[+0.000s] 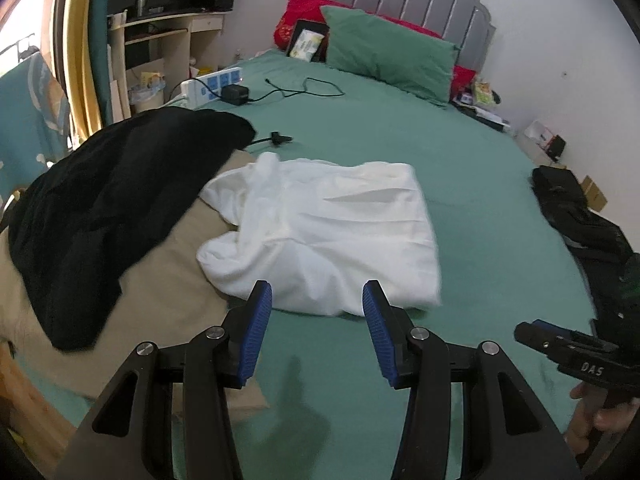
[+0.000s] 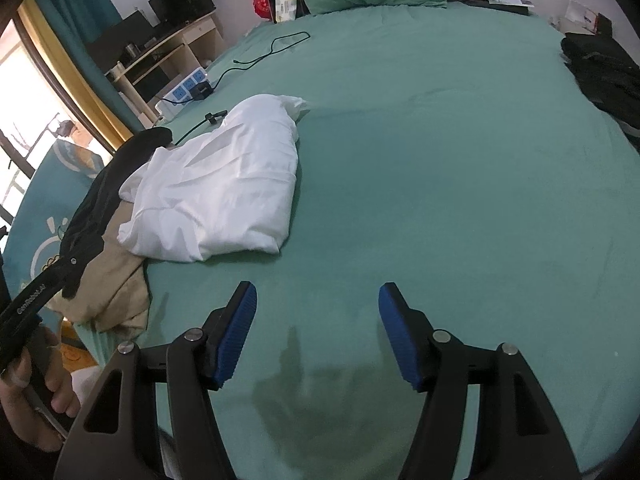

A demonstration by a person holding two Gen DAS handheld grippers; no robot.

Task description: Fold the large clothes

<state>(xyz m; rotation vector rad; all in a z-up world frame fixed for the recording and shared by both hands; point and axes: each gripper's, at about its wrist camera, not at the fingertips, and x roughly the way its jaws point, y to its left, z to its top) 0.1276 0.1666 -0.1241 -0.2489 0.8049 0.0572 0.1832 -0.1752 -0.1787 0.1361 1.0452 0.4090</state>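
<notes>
White garment [image 1: 320, 232] lies folded on the bed [image 1: 480, 208]; your left gripper [image 1: 316, 332] and right gripper [image 2: 318, 332] hang clear, jaws wide, empty (dark pile [image 1: 112, 208] presumably waits)

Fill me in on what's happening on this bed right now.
A person is folding clothes on the green bed with a hand-held gripper in each hand. The white garment lies folded on the sheet. Both the left hand-held gripper and the right hand-held gripper are open and empty, above the sheet, touching nothing. A black garment and a beige one lie unfolded beside the white one.
</notes>
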